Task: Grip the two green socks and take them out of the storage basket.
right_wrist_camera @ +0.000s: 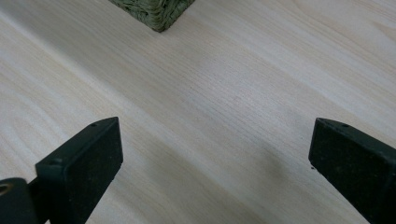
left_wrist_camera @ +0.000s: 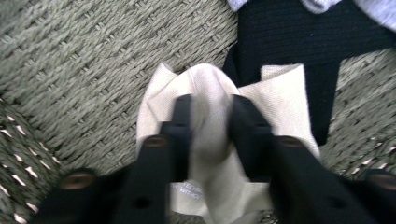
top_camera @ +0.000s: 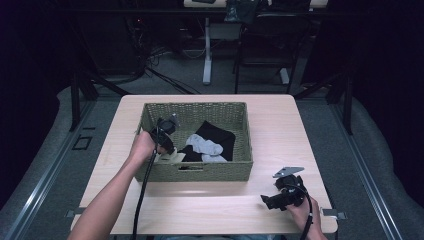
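Note:
A green woven basket (top_camera: pixel 195 172) stands in the middle of the wooden table (top_camera: pixel 270 115). Inside it lie a cream cloth (left_wrist_camera: pixel 280 98), a black garment (top_camera: pixel 220 135) and a grey sock (top_camera: pixel 205 145). My left gripper (top_camera: pixel 167 145) reaches down into the basket's left part. In the left gripper view its jaws pinch a raised fold of the cream cloth (left_wrist_camera: pixel 208 121) between them. My right gripper (top_camera: pixel 272 200) rests low over the table's front right corner, jaws wide apart with bare wood between them.
A corner of the basket (right_wrist_camera: pixel 156 11) shows at the top of the right gripper view. Beyond the table stand a desk leg (top_camera: pixel 207 55), a chair (top_camera: pixel 265 45) and floor cables.

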A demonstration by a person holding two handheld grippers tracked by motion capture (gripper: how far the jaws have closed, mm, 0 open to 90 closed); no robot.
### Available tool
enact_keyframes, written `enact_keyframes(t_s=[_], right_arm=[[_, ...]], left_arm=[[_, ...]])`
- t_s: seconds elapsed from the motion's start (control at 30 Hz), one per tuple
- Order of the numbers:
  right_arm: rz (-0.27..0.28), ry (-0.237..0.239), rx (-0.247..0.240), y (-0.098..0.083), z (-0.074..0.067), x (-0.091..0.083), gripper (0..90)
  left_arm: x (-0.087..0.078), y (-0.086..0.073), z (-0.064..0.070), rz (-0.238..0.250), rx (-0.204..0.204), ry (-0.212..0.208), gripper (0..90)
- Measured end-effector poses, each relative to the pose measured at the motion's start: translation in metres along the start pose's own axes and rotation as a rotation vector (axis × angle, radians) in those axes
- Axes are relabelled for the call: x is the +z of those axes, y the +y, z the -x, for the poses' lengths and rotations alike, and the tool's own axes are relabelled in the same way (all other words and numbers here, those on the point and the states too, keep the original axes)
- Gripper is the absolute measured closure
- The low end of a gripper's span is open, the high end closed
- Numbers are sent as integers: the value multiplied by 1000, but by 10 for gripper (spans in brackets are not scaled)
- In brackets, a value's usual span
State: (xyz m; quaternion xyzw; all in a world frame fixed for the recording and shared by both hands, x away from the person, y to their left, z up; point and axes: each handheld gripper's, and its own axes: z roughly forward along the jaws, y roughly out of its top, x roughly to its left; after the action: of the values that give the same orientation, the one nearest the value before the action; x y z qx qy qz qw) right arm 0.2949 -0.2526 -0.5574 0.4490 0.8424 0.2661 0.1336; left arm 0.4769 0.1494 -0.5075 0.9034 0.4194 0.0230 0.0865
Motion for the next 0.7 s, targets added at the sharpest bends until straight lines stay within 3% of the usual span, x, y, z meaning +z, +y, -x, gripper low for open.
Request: enact_keyframes(t_s=[0.1, 0.5, 0.7], right_arm=[[-3, 0, 2, 0, 1, 0, 24], [-8, -3, 10, -1, 2, 1, 24], [-9, -2, 9, -1, 2, 1, 24]], left_arm=[[-8, -2, 2, 40, 12, 6, 842], [-54, -16, 10, 213, 46, -13, 846], [-74, -16, 17, 253, 73, -8, 845]])
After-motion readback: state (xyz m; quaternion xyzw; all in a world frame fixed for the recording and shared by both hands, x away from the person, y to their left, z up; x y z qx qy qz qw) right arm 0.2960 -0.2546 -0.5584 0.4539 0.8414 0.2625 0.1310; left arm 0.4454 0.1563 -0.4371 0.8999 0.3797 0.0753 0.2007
